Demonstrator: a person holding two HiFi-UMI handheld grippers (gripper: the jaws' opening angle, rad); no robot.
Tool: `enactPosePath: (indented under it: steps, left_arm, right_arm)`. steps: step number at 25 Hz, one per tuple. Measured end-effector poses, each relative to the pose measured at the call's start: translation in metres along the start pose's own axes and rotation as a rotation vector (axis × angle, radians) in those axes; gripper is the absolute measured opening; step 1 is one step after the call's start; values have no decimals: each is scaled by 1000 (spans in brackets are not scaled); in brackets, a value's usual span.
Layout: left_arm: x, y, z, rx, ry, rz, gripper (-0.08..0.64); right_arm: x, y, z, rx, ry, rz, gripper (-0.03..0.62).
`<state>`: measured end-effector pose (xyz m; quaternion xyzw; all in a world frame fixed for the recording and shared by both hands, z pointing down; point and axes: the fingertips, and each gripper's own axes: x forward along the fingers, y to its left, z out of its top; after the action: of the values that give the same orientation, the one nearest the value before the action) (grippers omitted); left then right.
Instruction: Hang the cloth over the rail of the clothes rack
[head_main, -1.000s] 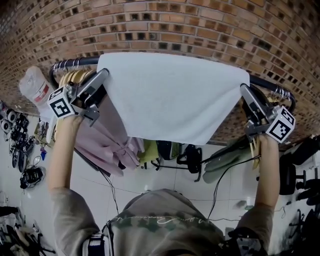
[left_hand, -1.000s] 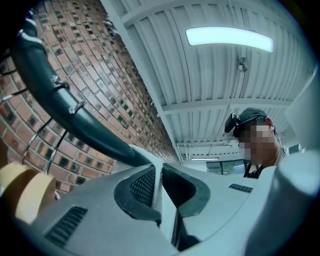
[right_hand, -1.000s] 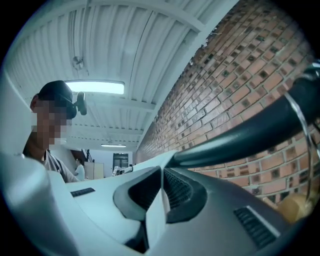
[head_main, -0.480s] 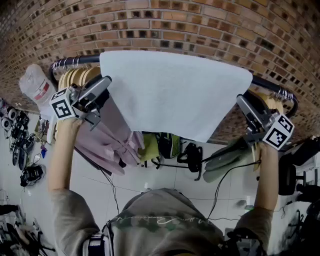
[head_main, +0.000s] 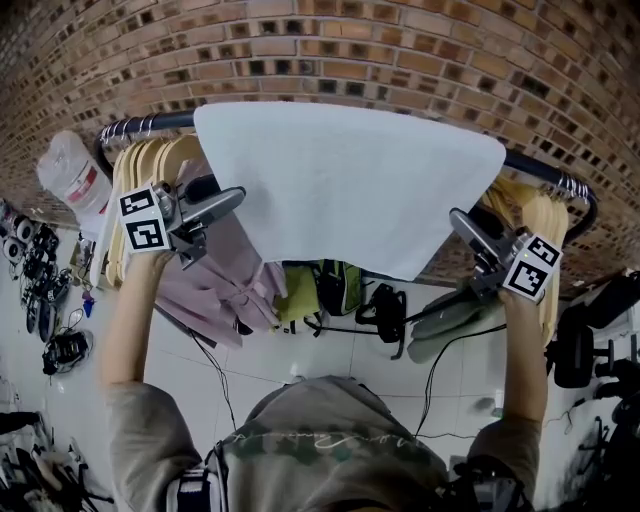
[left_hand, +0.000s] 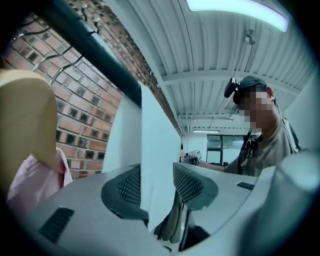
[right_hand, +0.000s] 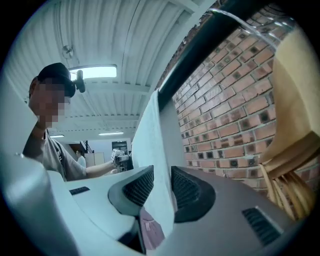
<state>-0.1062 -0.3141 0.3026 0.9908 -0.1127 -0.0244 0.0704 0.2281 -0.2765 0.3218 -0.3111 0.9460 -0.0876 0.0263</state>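
Observation:
A white cloth (head_main: 350, 185) hangs draped over the dark rail (head_main: 545, 168) of the clothes rack, in front of a brick wall. My left gripper (head_main: 238, 196) points level at the cloth's left edge. In the left gripper view its jaws have just been opening. They stand open (left_hand: 157, 182), and the cloth's edge (left_hand: 155, 150) runs loosely between the pads. My right gripper (head_main: 456, 218) is at the cloth's right edge. Its jaws too have just been opening and stand open (right_hand: 161, 186), with the cloth (right_hand: 155, 145) hanging between them.
Wooden hangers (head_main: 145, 165) and a pink garment (head_main: 215, 290) hang on the rail behind my left gripper. More hangers (head_main: 540, 215) hang beside my right one. A white plastic bag (head_main: 72, 175) hangs at the rail's left end. Cables and gear lie on the tiled floor (head_main: 300, 350).
Both grippers have let go of the cloth's upper corners, opened, and sunk along its side edges. The cloth stays draped over the rail.

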Motion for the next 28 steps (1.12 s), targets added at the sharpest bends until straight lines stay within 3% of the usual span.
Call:
enactPosePath:
  steps: [6, 7, 9, 10, 22, 28]
  left_arm:
    - [-2, 9, 5, -5, -29, 32, 160]
    - [-2, 9, 6, -9, -37, 34, 152]
    - [-1, 10, 8, -15, -52, 37, 40]
    - [-1, 9, 8, -20, -59, 38, 29]
    - [-9, 2, 36, -108, -176, -27, 23]
    - [-4, -1, 34, -76, -131, -7, 23]
  right_arm:
    - [4, 8, -6, -45, 26, 38, 101]
    - [4, 7, -4, -47, 20, 35, 46]
    - [3, 4, -2, -43, 5, 25, 28]
    - [2, 2, 0, -41, 1, 23, 28]
    - [-1, 8, 36, -80, -47, 33, 28]
    - [-4, 7, 42, -87, -59, 37, 28]
